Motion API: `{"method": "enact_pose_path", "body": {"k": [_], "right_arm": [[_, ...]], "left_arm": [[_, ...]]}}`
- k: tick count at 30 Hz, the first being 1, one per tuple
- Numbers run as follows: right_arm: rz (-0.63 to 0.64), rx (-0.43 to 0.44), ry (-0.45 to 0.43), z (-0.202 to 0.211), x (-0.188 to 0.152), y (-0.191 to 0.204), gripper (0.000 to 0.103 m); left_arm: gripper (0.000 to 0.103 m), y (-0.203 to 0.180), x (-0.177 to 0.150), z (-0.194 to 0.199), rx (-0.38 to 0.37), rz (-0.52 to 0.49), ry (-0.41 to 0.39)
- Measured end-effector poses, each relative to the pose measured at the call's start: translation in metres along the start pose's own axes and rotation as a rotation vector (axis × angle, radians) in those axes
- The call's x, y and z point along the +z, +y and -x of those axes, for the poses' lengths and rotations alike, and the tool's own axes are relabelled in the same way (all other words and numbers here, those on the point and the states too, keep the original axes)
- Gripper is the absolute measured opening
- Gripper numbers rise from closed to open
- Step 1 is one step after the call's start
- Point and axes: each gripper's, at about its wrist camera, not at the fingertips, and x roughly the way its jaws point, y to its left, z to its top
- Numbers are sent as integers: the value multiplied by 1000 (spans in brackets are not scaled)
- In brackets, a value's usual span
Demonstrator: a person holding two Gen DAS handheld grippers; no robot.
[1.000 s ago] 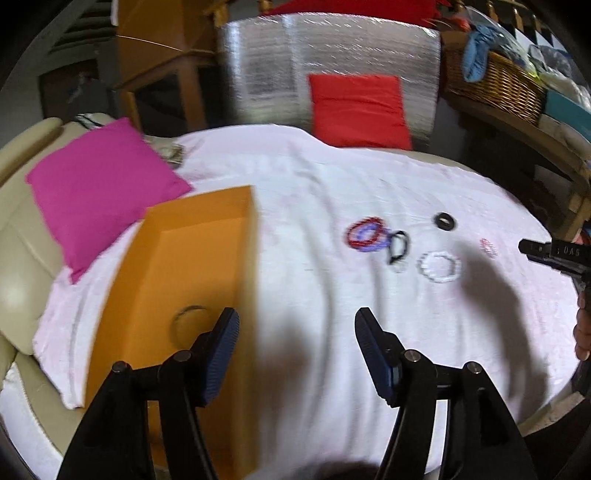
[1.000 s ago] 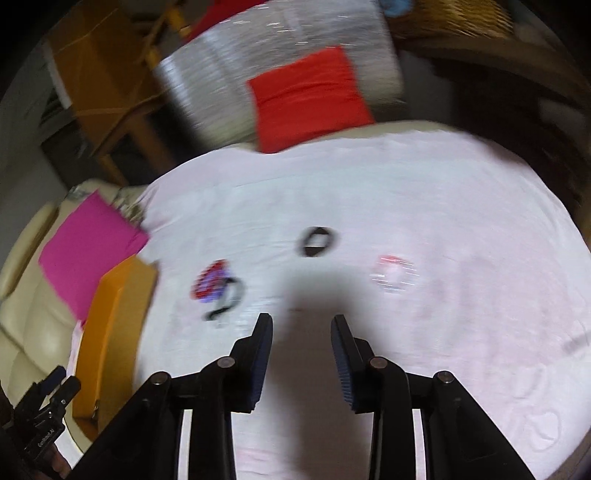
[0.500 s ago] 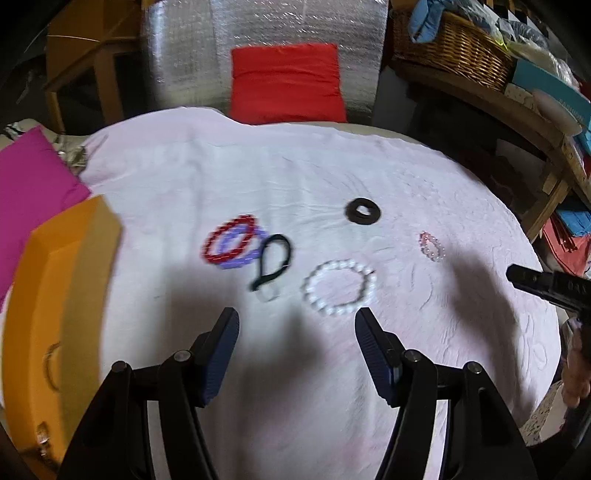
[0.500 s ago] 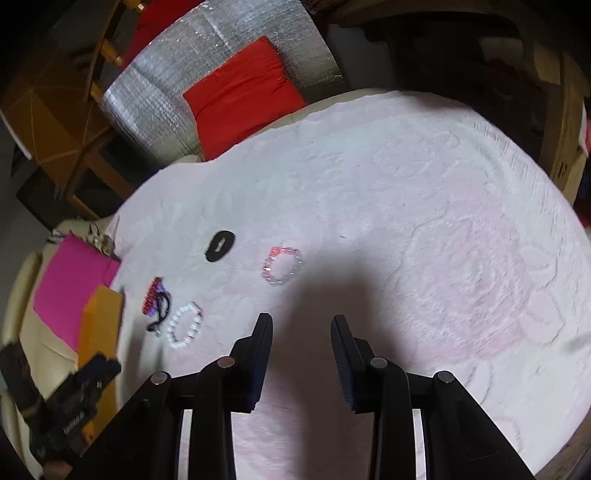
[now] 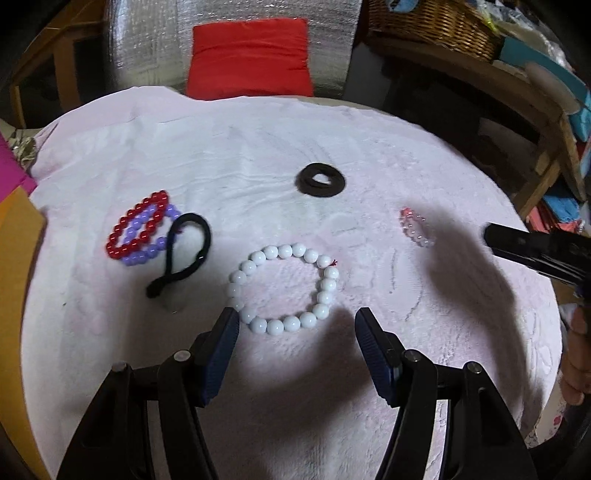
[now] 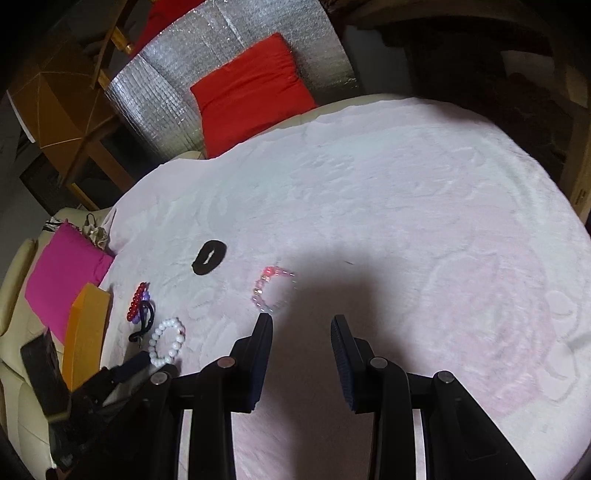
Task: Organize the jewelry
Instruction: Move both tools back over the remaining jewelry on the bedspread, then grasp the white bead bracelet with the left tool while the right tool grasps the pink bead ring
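Observation:
A white bead bracelet (image 5: 284, 288) lies on the pale pink cloth (image 5: 295, 406), just ahead of my left gripper (image 5: 295, 325), which stands open and holds nothing. Left of it lie a black looped hair tie (image 5: 184, 254) and a red bracelet (image 5: 136, 225) overlapping a purple one (image 5: 147, 251). Farther back sits a black scrunchie (image 5: 320, 181), and to the right a clear pink bracelet (image 5: 415, 227). My right gripper (image 6: 301, 325) hangs open and empty just short of the pink bracelet (image 6: 273, 291). The orange box (image 6: 86, 332) stands at the cloth's left edge.
A magenta cushion (image 6: 62, 273) lies beyond the box. At the back a red cushion (image 5: 249, 59) leans on a silver quilted panel (image 5: 236, 22). A wicker basket (image 5: 432, 22) sits on a wooden shelf at the back right. A hand (image 5: 576, 354) shows at the right edge.
The left gripper swung right from over the orange box and came down close to the white bracelet. The right gripper drifted toward the pink bracelet. Both stayed open.

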Motion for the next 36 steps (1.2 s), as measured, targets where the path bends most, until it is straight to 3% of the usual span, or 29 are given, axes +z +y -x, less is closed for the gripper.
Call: {"method": "enact_pose_path", "body": {"k": [3,12,14,17,20,36], "right_arm": [[10,-36,7,-17,6,9,37],[53,-162,42,-58,14,15,36],[94,-189,31,-62,13,21,35],[157,-191,24,-63,9,29,15],[185,-193,15,-60,6,33,10],[147,-109,-5,-21,-3,21,9]], "left_arm": [[48,4,0,-3,-17,4,-7],[25,9,1,-2,-49,-9,-23],[25,8,1,-2,-48,-21,-25],[25,4,1,-3,-48,-36,-24],[25,1,1,-3,-34,-48,-26],[23,-13,4,19,122,-139,-92]]}}
